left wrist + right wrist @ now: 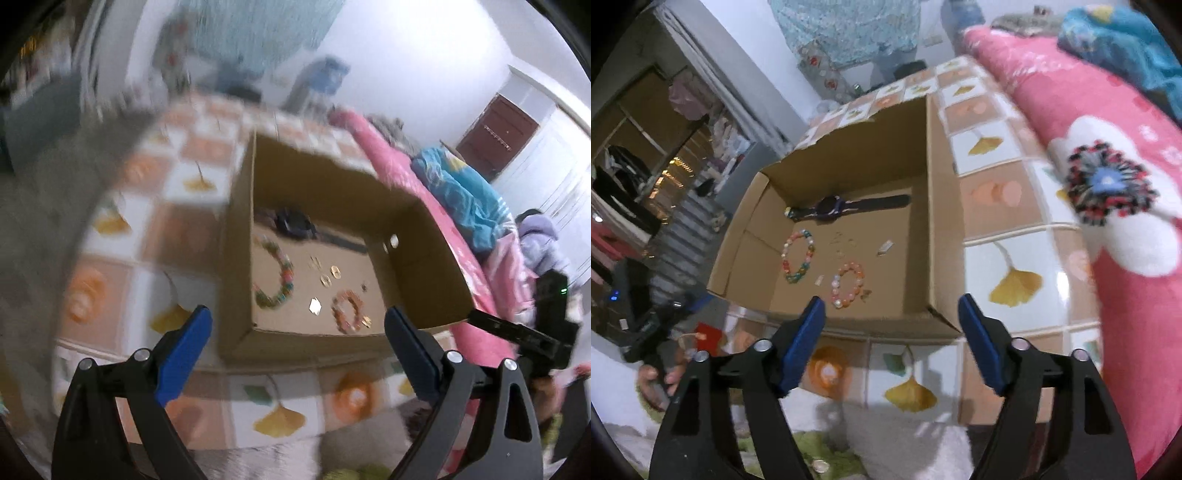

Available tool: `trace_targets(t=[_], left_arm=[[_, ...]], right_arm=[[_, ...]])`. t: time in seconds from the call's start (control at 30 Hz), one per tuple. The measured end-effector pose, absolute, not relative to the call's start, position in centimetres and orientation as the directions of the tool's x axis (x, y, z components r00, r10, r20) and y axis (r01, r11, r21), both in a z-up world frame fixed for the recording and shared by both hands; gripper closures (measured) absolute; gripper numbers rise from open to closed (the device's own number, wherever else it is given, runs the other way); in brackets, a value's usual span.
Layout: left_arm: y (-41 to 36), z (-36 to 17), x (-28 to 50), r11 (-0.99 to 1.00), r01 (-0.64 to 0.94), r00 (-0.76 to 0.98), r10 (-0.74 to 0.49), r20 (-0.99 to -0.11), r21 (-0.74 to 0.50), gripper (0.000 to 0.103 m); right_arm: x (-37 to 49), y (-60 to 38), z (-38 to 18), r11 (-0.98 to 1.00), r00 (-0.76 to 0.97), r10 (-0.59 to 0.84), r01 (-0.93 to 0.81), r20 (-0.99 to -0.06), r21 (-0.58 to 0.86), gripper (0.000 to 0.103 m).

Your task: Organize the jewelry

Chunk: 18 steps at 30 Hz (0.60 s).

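An open cardboard box (934, 206) is seen standing on a desk covered by a tiled cloth (1008, 236) printed with ginkgo leaves and orange flowers, and the jewelry is gathered on the box floor. In the right wrist view, a dark wristwatch (846, 206) is laid along the far wall, a multicoloured bead bracelet (798, 256) is placed in front of it toward the left, and a smaller pink and orange bead bracelet (847, 286) is placed nearer the front wall, with a few small pale pieces (885, 246) scattered between them, too small to be identified. The right tool (891, 325) is held above the front edge of the box, pointed downward, its blue-padded jaws spread wide with nothing between them; the pink and orange bracelet is found just beyond its left finger, apart from it. In the left wrist view, which is blurred, the same box (240, 236) is seen from the other side, with the multicoloured bracelet (277, 275), the small bracelet (349, 312), several gold earrings (330, 275) and a pale diamond-shaped piece (315, 307) on the floor, and the watch (293, 221) at the back. The left tool (298, 332) is likewise released, jaws wide and empty, poised over the near wall of the box, with the jewelry lying beyond its fingertips and untouched. A pink flowered quilt (1108, 184) is seen beside the desk, and the right tool (532, 332) is visible at the right of the left view.
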<state>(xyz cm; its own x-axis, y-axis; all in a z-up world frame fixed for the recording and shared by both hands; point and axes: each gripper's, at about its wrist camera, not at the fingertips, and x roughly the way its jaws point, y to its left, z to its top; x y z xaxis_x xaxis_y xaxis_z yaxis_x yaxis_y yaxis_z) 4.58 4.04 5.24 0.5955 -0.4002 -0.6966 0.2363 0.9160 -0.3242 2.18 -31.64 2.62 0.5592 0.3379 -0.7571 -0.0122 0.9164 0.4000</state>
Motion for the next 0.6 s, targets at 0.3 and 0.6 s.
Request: trace_targets(t=[0.3,0.6], left_arm=[[2.8,6.3,0.1,0.974,0.176,0.697,-0.226,-0.681,-0.144,0.005],[-1.8,4.4,0.0,0.983,0.185,0.671,-0.117,-0.732,0.013,0.005]], right_arm=[[-1.7,-28.1,1.2,0.976,0.535,0.187,-0.008,-0.824,0.217,0.01],[-1.4,-23.5,1.0,0.994,0.567,0.111,-0.046,-0.816,0.103,0.008]])
